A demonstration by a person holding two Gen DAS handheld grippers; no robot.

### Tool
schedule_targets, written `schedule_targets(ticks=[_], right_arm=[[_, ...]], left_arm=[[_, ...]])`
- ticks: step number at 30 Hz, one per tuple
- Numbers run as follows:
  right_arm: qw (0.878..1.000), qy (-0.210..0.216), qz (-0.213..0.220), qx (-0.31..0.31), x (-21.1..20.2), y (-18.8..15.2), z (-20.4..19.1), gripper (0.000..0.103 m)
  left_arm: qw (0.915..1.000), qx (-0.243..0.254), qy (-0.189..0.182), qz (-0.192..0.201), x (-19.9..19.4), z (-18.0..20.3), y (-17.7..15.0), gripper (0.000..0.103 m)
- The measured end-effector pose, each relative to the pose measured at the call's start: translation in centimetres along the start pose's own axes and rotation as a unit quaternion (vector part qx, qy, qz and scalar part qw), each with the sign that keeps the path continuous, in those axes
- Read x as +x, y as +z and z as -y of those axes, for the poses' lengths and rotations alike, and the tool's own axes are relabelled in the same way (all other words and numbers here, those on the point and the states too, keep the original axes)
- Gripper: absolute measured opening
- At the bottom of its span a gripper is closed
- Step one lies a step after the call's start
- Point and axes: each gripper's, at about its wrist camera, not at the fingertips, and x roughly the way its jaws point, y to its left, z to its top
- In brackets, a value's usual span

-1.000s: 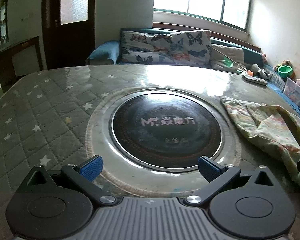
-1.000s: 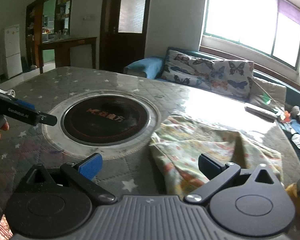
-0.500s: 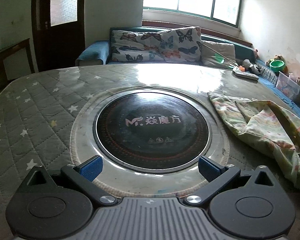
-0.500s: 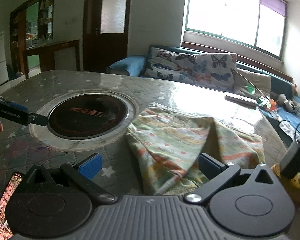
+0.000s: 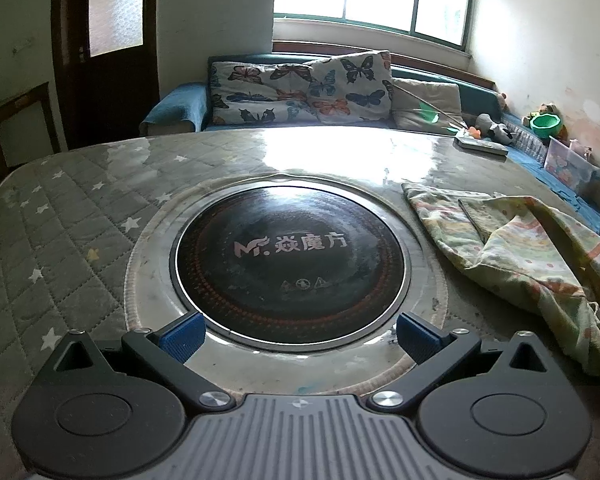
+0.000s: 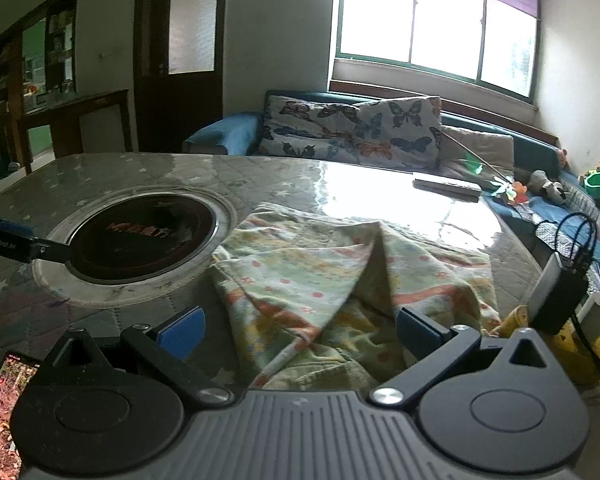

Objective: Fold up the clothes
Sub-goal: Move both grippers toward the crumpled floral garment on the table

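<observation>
A crumpled pale green garment with orange and yellow print [image 6: 340,280] lies on the quilted table to the right of the round cooktop; it also shows at the right of the left wrist view [image 5: 520,248]. My right gripper [image 6: 298,330] is open and empty, just above the garment's near edge. My left gripper [image 5: 300,332] is open and empty over the near rim of the cooktop, left of the garment. One left finger [image 6: 24,246] shows at the left edge of the right wrist view.
A round black cooktop [image 5: 290,256] is set into the grey star-quilted table [image 5: 60,216]. A remote [image 6: 446,186] lies at the table's far side. A phone [image 6: 4,400] lies at the near left, a black box with cables [image 6: 560,292] at the right. A sofa with butterfly cushions [image 5: 308,88] stands behind.
My right gripper has swung right and closer to the garment, which now fills the middle of its view. My left gripper has drawn back a little; the garment lies unmoved.
</observation>
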Motion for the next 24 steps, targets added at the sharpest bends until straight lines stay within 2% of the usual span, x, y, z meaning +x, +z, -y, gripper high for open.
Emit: schedule_targets(ticks=[24], right_arm=[[0.999, -0.023, 0.001, 0.026, -0.6, -0.3, 2.0, 0.099]], left_arm=[[0.9998, 0.018, -0.011, -0.001, 0.2, 1.4, 0.3, 0.103]])
